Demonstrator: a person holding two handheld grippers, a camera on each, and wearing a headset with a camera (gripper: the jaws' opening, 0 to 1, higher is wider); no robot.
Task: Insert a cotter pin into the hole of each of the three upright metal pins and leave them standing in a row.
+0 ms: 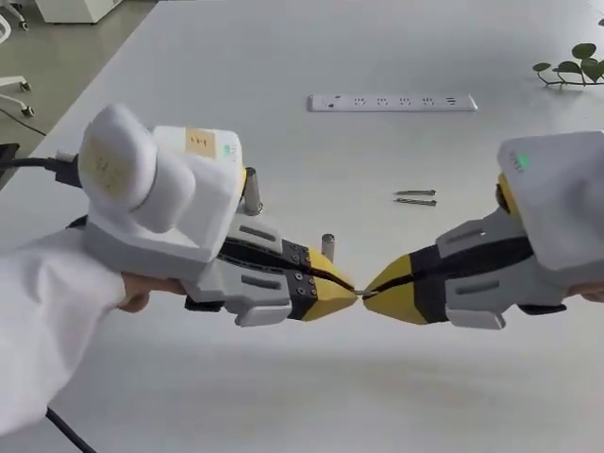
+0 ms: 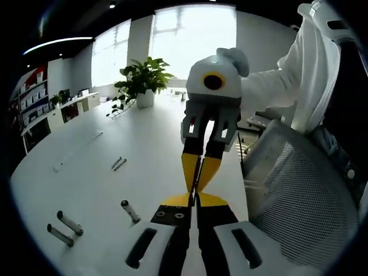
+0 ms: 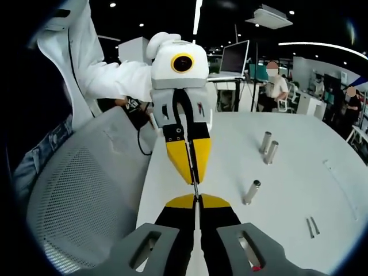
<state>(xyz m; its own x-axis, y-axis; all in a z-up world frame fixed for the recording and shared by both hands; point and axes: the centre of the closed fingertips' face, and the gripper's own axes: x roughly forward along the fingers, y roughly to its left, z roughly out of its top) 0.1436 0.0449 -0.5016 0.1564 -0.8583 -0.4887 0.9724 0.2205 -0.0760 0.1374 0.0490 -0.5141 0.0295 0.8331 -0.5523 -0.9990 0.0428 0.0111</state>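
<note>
over the white table (image 1: 283, 396), mid-air: left gripper (image 1: 349, 295) and right gripper (image 1: 372, 293) meet tip to tip. both sets of jaws are closed, and each seems to pinch an end of one cotter pin (image 3: 195, 185). three metal pins (image 3: 252, 192) stand beyond, one near the tips and two close together further back. spare cotter pins (image 1: 415, 197) lie well apart. step judged: regrip. release one end only once the other grip is firm, keep the pin straight, then approach level with the cross-hole.
</note>
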